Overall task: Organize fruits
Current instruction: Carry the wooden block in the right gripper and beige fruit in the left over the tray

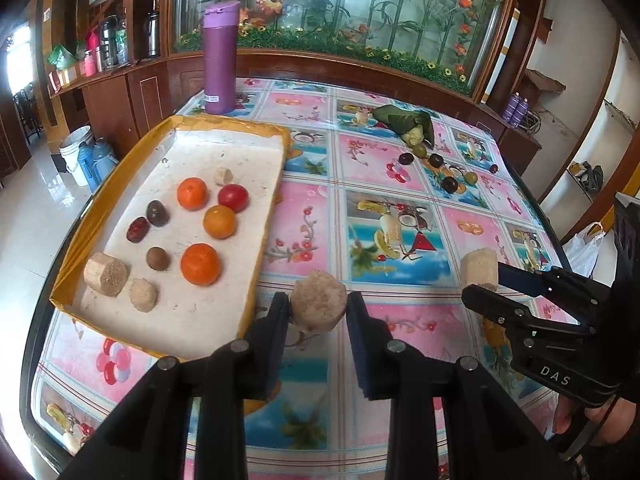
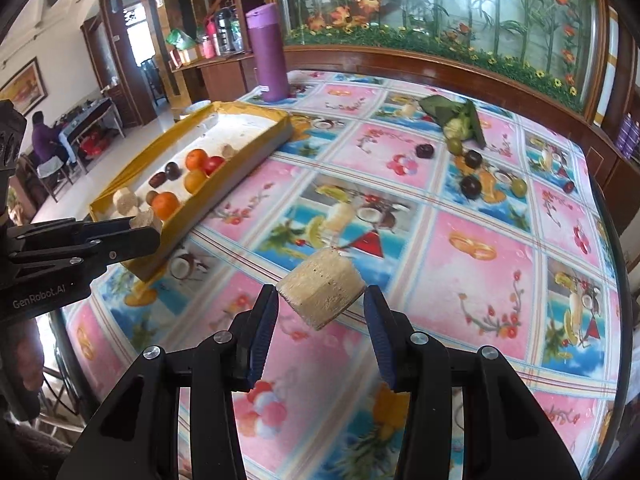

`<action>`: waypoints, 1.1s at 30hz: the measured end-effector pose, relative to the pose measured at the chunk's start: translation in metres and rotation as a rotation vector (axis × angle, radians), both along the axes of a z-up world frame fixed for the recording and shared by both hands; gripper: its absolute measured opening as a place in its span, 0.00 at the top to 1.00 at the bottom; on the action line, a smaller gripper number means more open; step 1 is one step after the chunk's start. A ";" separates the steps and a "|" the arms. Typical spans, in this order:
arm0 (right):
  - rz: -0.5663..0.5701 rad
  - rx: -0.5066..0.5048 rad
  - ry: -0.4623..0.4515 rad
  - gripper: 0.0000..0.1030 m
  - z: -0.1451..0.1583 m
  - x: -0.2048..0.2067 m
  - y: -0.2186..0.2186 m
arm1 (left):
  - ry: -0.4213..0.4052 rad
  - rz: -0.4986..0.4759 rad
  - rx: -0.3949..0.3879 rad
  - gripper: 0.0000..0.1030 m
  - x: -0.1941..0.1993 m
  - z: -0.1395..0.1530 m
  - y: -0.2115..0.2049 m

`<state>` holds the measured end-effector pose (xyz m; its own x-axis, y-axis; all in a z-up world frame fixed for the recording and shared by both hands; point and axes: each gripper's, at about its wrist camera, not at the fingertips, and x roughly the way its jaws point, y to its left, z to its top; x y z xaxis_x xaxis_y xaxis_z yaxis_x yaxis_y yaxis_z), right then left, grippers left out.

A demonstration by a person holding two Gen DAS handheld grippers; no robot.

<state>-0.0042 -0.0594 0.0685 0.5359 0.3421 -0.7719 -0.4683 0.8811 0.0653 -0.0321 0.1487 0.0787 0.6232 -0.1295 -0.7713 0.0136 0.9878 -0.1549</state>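
Floral tablecloth (image 1: 400, 128), tray (image 1: 264, 216) at left: left gripper (image 1: 318, 312) and right gripper (image 2: 320, 304) each clench a cane chunk, either liable to slip from tilted, edge-on contact.

The tablecloth (image 2: 472, 280) is glossy, smooth plastic-looking sheet printed with fruit pictures, and it throws back the window light. The yellow tray (image 1: 76, 256) has matt, papery walls and a rough, chalky white floor. In it the oranges (image 1: 200, 264) look smooth with a slight sheen, and the red tomato (image 1: 233, 197) is shiny. The pale cut chunk (image 1: 318, 300) in the left gripper (image 1: 318, 312) looks dry, fibrous and grainy; the chunk (image 2: 322, 294) in the right gripper (image 2: 322, 312) is similar, possibly sugarcane. Both grippers are matt black plastic with bright metal pins and ribbed dark-blue pads (image 2: 262, 320). The purple flask (image 1: 219, 58) is matt.
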 end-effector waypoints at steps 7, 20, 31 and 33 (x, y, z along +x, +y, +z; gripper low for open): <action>0.048 0.000 -0.009 0.58 0.008 0.008 0.039 | -0.007 0.073 0.000 0.69 0.003 0.003 0.050; 0.129 0.002 -0.051 0.58 0.029 0.060 0.125 | 0.021 0.129 0.047 0.69 0.057 0.004 0.128; 0.118 -0.006 -0.029 0.58 0.006 0.137 0.182 | 0.058 0.097 0.059 0.69 0.140 -0.006 0.143; 0.109 -0.010 -0.017 0.58 0.000 0.147 0.185 | 0.076 0.098 0.058 0.69 0.152 -0.013 0.143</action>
